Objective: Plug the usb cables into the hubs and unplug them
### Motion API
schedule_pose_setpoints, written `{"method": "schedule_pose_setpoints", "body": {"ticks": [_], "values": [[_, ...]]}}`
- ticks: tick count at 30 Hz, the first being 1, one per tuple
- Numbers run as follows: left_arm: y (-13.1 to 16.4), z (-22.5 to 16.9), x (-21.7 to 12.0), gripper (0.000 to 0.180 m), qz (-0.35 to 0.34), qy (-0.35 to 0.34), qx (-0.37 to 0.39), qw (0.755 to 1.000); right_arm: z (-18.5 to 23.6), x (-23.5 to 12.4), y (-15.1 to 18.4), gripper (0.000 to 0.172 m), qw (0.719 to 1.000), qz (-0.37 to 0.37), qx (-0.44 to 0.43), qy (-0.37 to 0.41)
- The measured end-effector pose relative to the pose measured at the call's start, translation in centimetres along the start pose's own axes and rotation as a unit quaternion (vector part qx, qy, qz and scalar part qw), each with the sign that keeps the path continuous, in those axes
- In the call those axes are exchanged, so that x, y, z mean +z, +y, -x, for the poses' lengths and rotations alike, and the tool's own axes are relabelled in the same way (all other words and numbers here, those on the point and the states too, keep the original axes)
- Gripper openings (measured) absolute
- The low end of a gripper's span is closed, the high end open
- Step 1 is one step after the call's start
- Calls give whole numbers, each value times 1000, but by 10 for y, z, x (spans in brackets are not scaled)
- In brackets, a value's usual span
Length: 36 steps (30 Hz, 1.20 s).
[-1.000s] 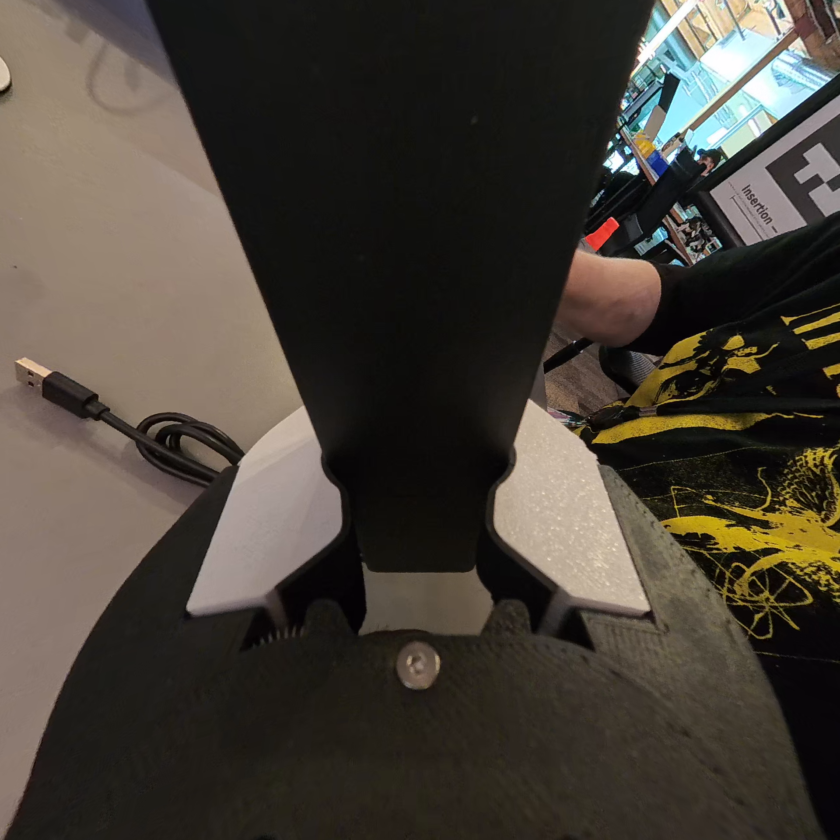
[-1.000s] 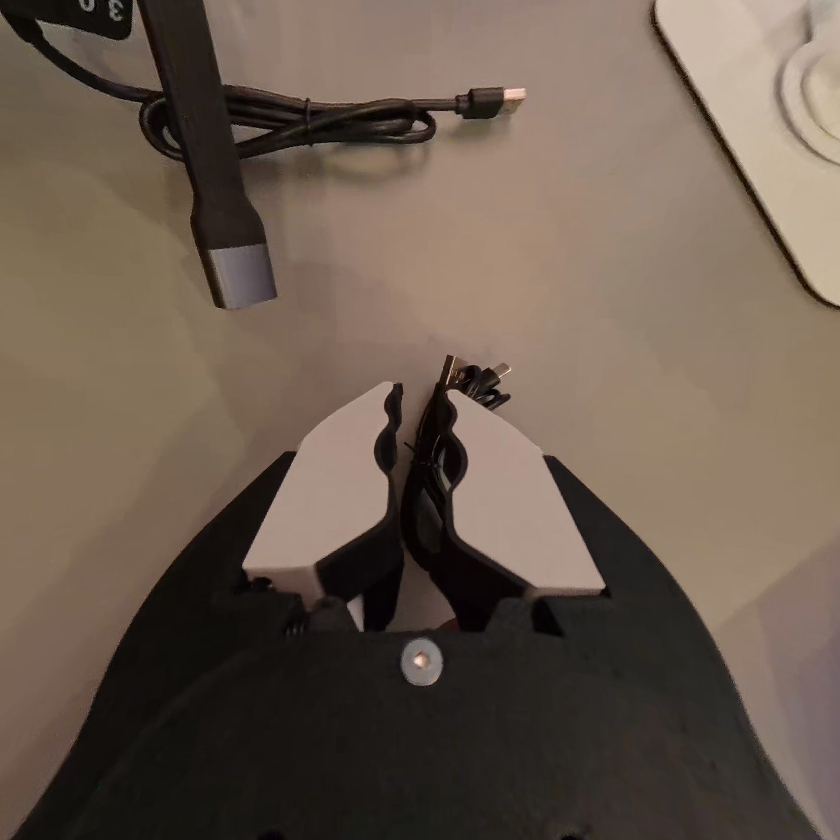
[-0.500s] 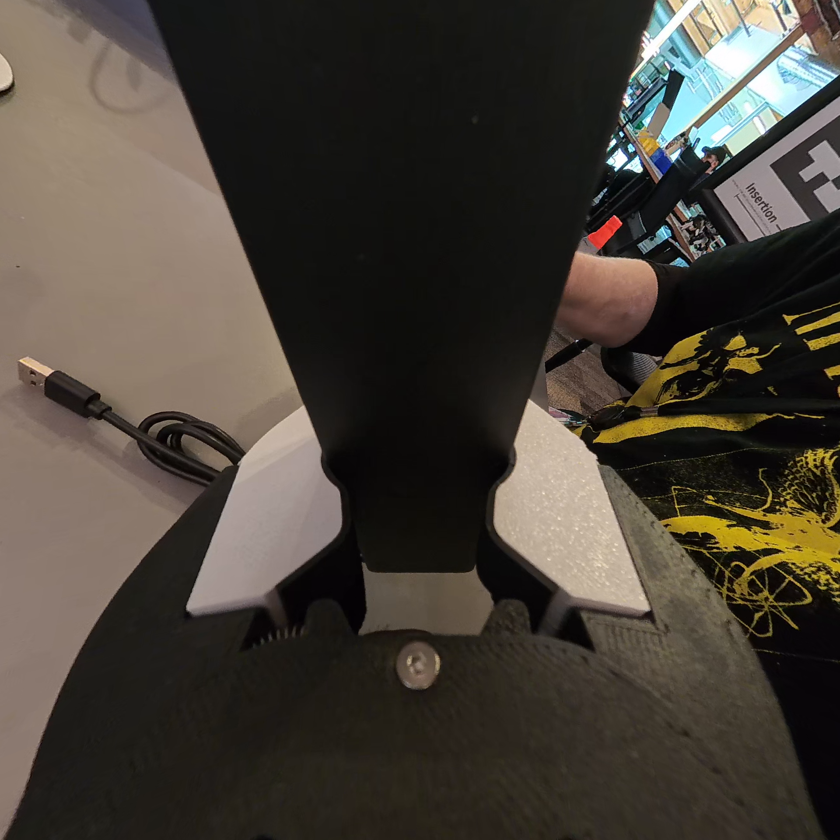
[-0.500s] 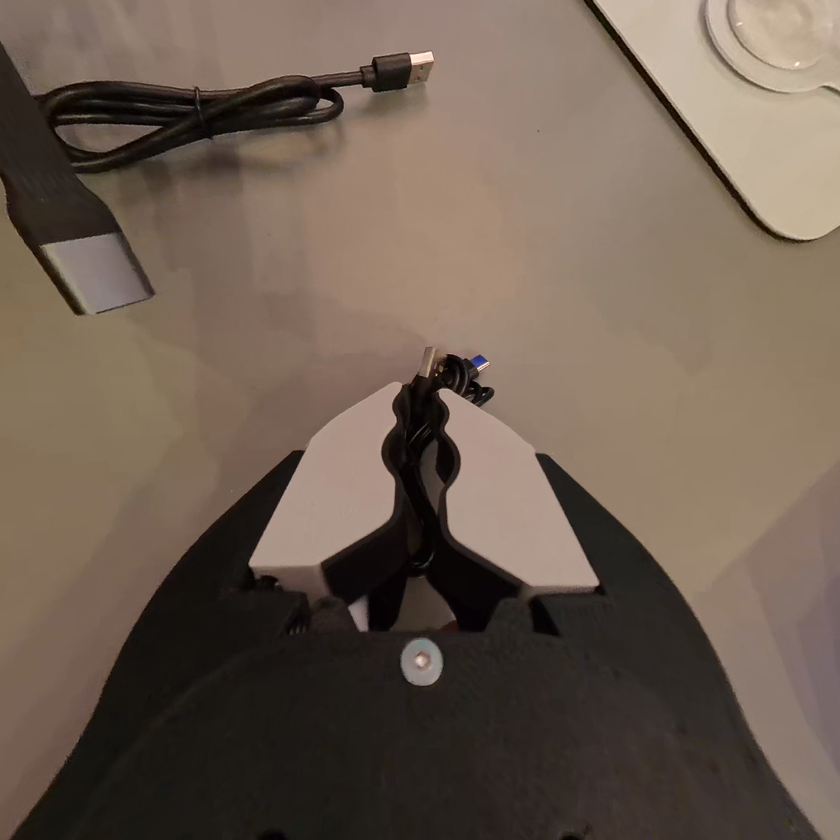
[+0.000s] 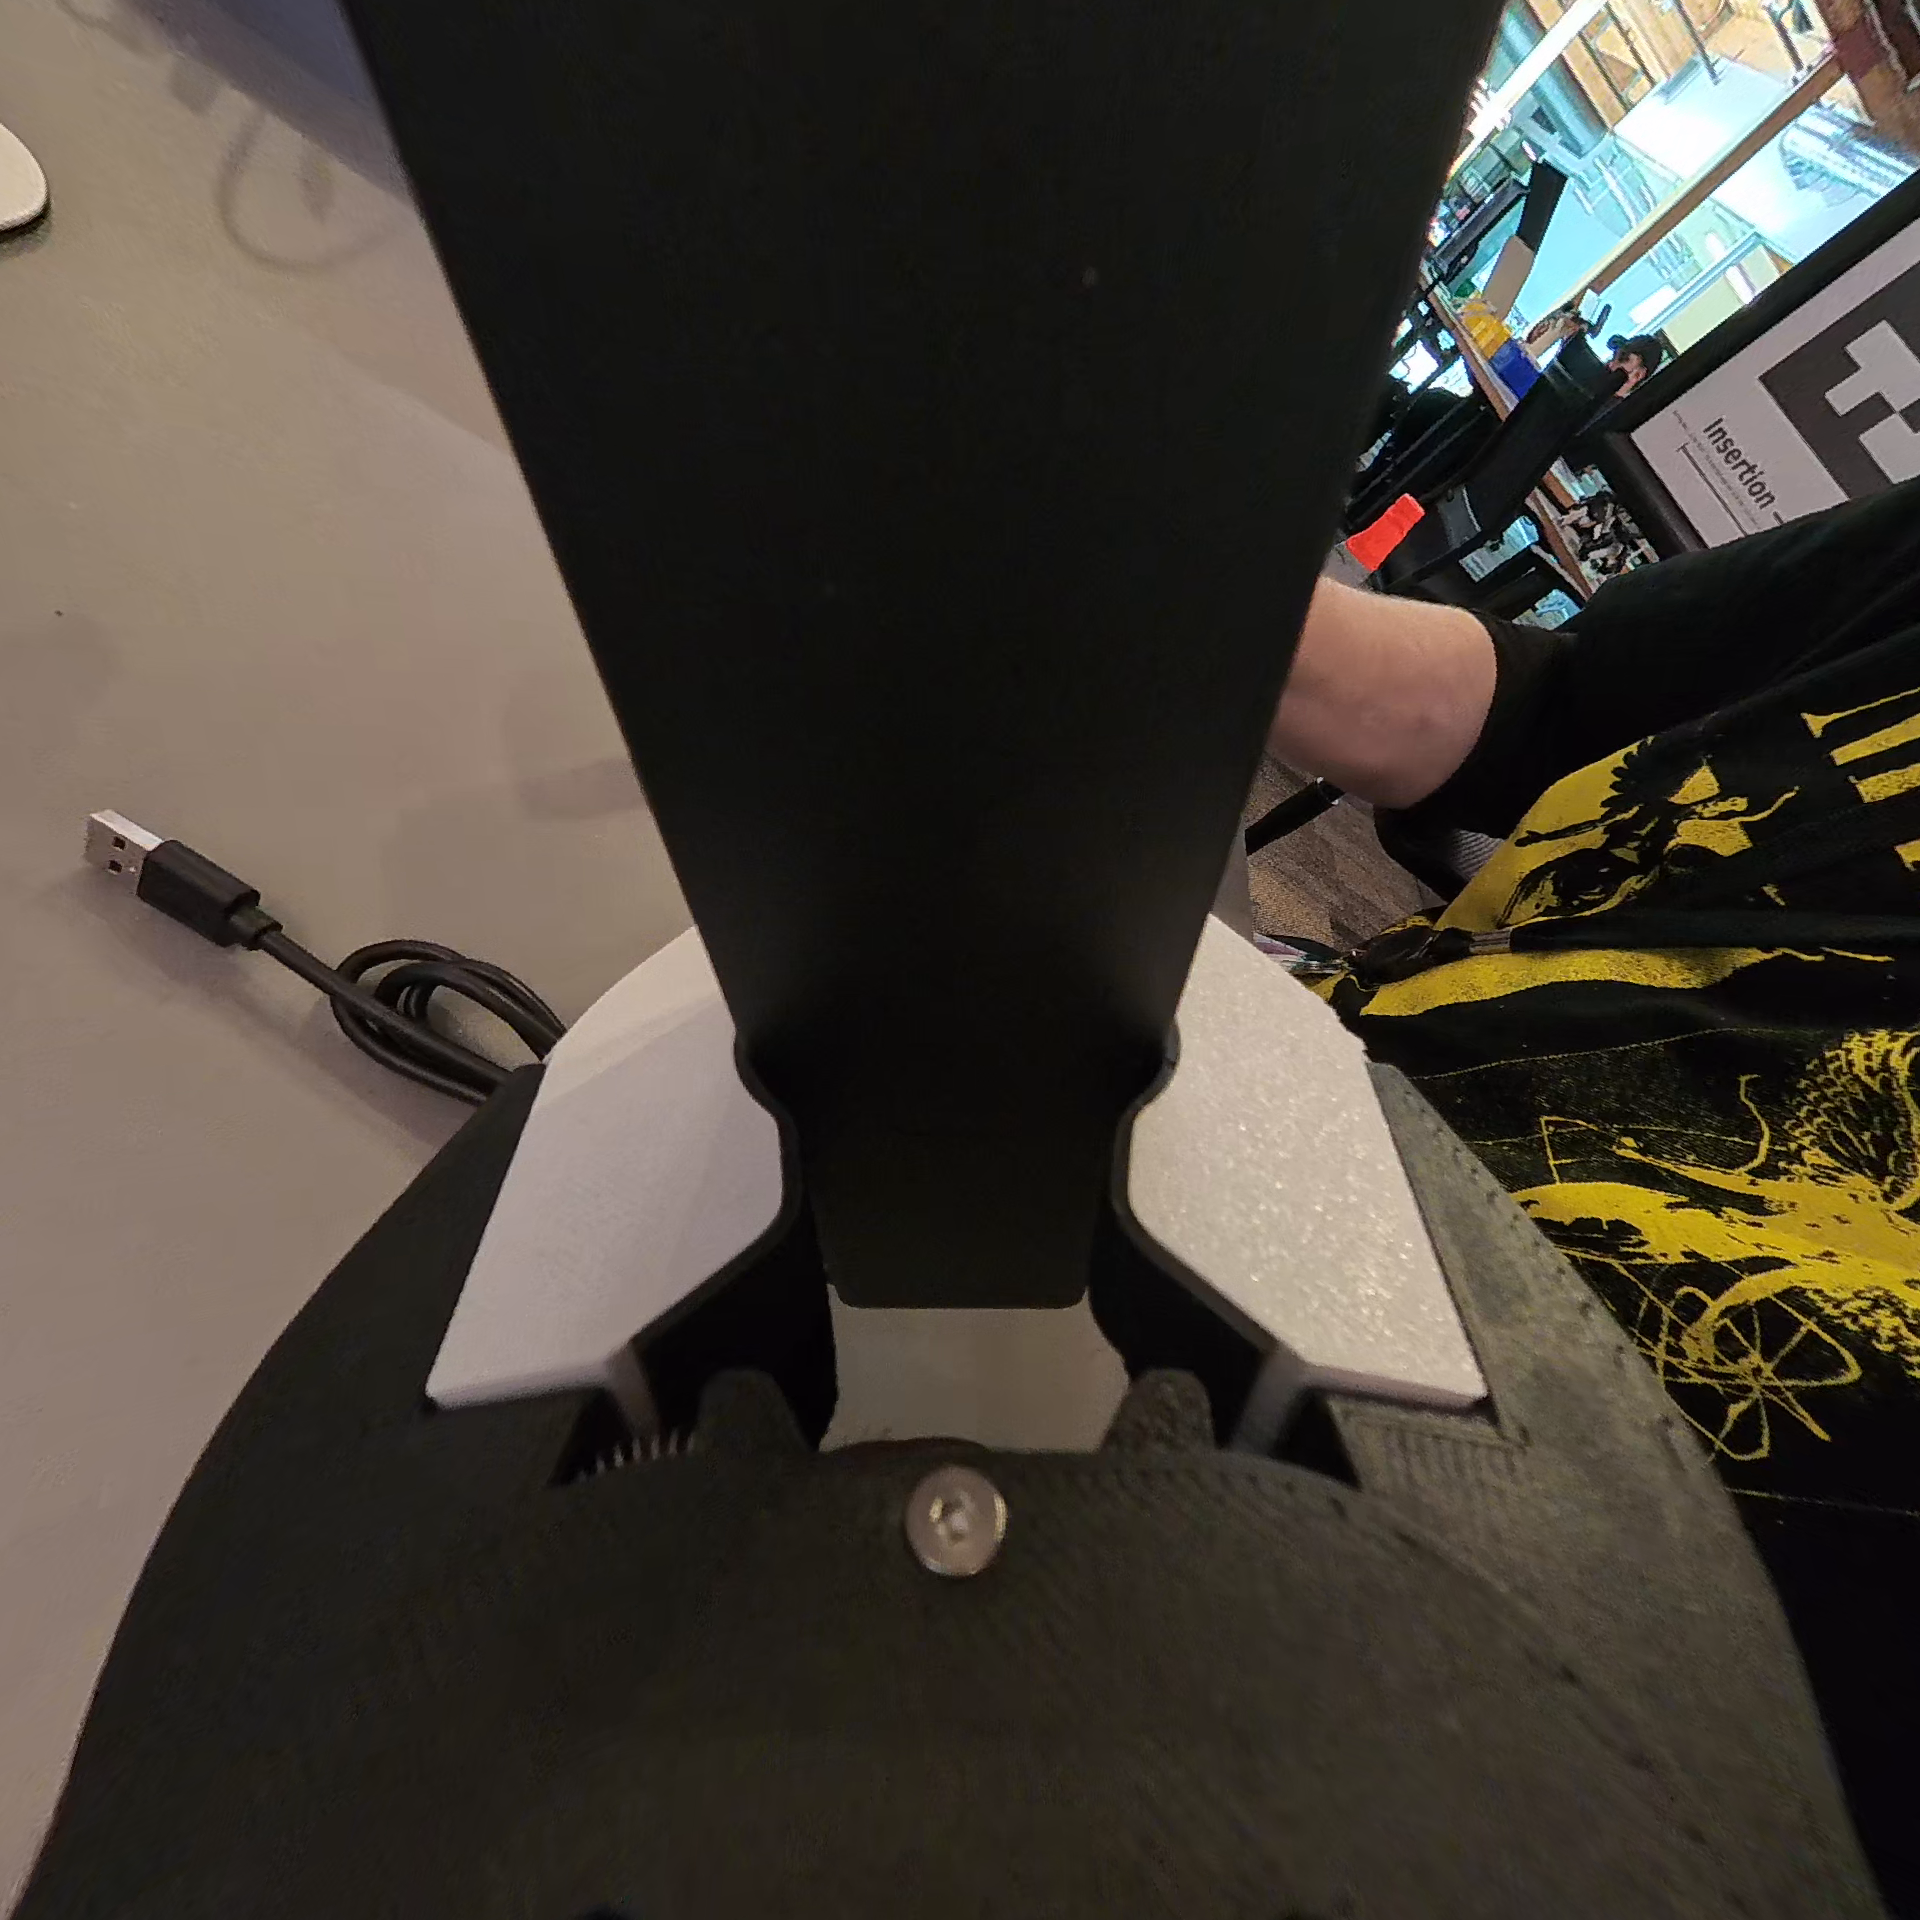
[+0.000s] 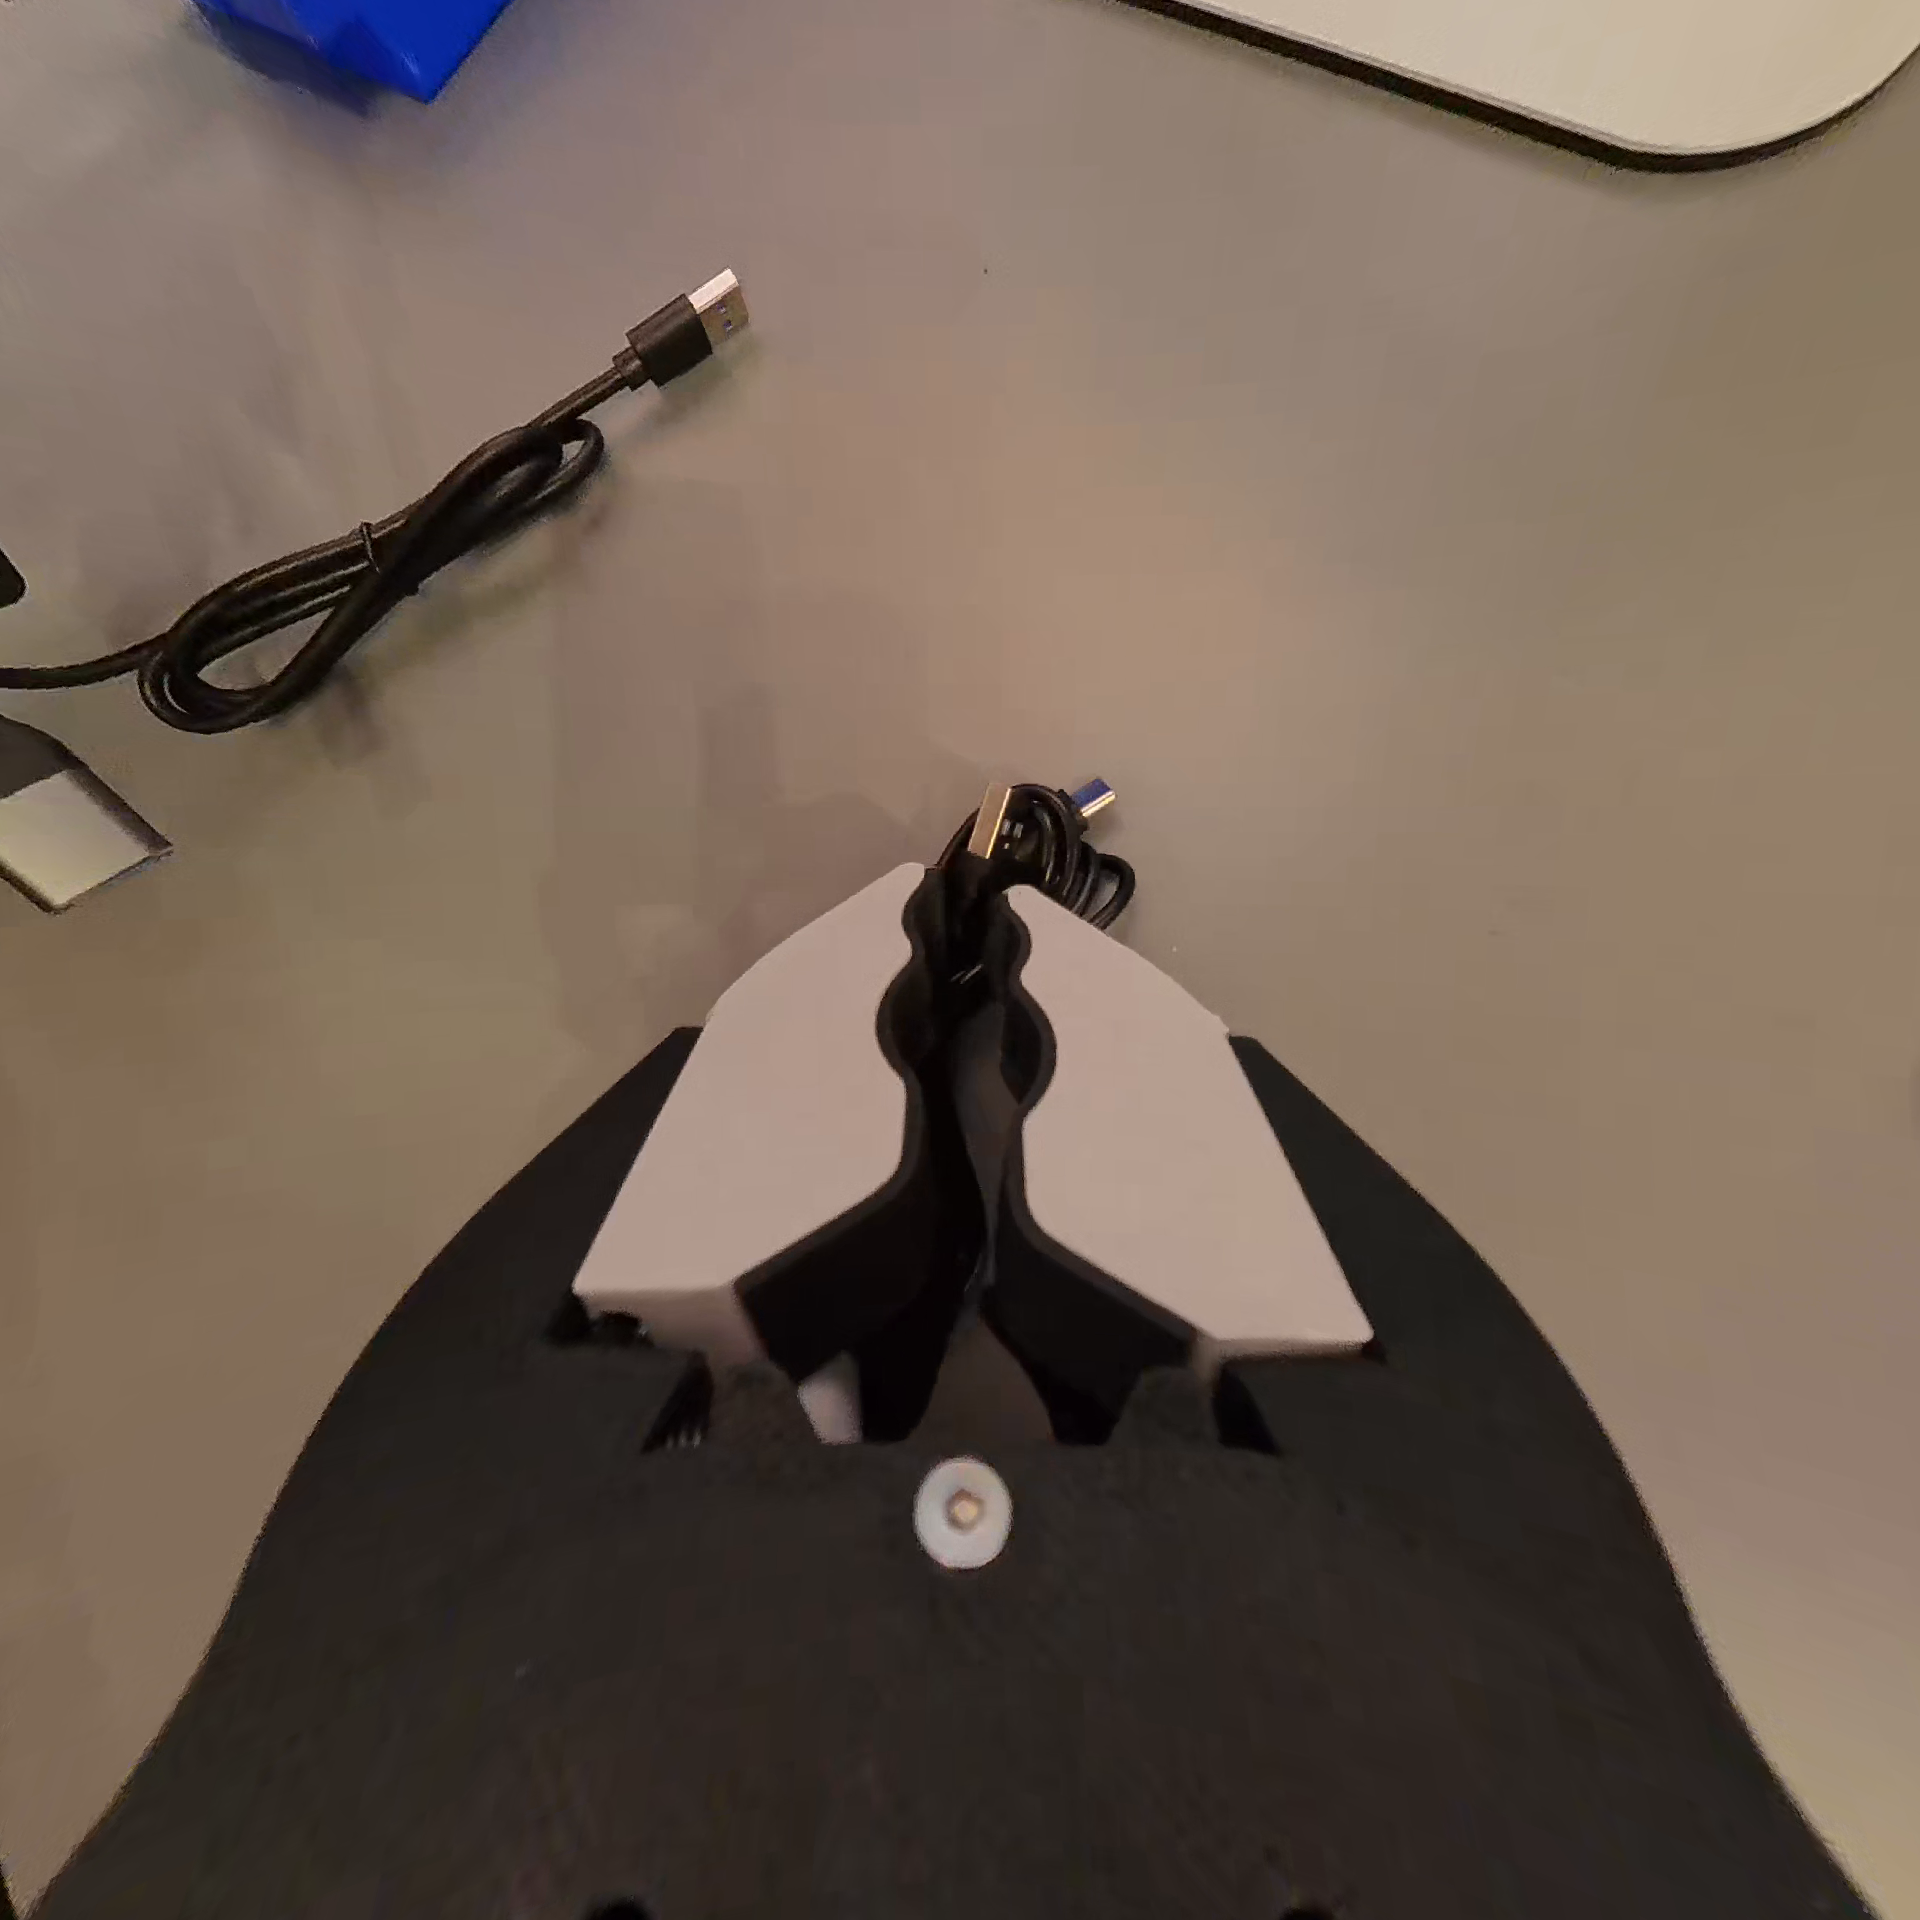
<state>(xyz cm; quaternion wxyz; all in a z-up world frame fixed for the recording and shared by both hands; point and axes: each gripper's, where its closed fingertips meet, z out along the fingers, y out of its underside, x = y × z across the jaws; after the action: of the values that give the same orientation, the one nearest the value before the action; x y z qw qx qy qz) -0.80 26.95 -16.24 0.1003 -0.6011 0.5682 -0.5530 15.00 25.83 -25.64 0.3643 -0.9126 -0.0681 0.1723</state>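
My left gripper (image 5: 956, 997) is shut on a wide black hub (image 5: 914, 520); both white fingers (image 5: 644, 1143) press its sides, and the hub fills the middle of the left wrist view. The hub's grey end also shows at the left edge of the right wrist view (image 6: 62, 842). My right gripper (image 6: 971, 904) is shut on a bundled black USB cable (image 6: 1081, 873). Its metal plug (image 6: 995, 831) sticks up past the fingertips, above the grey table (image 6: 1351, 520). A second black USB cable lies loose on the table (image 6: 395, 540), seen also in the left wrist view (image 5: 197, 894).
A blue object (image 6: 332, 42) sits at the far left and a white pad (image 6: 1558, 62) at the far right of the right wrist view. A person in a black and yellow shirt (image 5: 1662, 1039) is to the right of the left gripper.
My right gripper's fingers closed on the cable bundle and carried it forward and to the right; the hub end and the loose cable slid left in its view. The left gripper kept still.
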Motion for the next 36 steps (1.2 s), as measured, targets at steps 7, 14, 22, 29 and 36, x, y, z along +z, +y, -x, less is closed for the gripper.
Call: {"method": "schedule_pose_setpoints", "body": {"ticks": [7, 14, 22, 29, 36], "values": [[0, 0, 2, 65, 0, 3, -2, 1000, -15, -1, 0, 8, 995, 53, -58, 69], [0, -3, 4, 65, 3, 3, 3, 1000, -22, 3, -2, 12, 984, 117, -88, 105], [-3, -4, -1, 65, -4, 3, 4, 1000, -23, -3, -8, 8, 996, 39, 51, -55], [0, -2, 4, 65, -1, 13, 2, 1000, 17, -31, -34, 7, 986, -18, 11, -164], [3, -2, 11, 65, 7, 15, 0, 1000, 61, -33, -13, 6, 971, 90, -78, -209]]}}
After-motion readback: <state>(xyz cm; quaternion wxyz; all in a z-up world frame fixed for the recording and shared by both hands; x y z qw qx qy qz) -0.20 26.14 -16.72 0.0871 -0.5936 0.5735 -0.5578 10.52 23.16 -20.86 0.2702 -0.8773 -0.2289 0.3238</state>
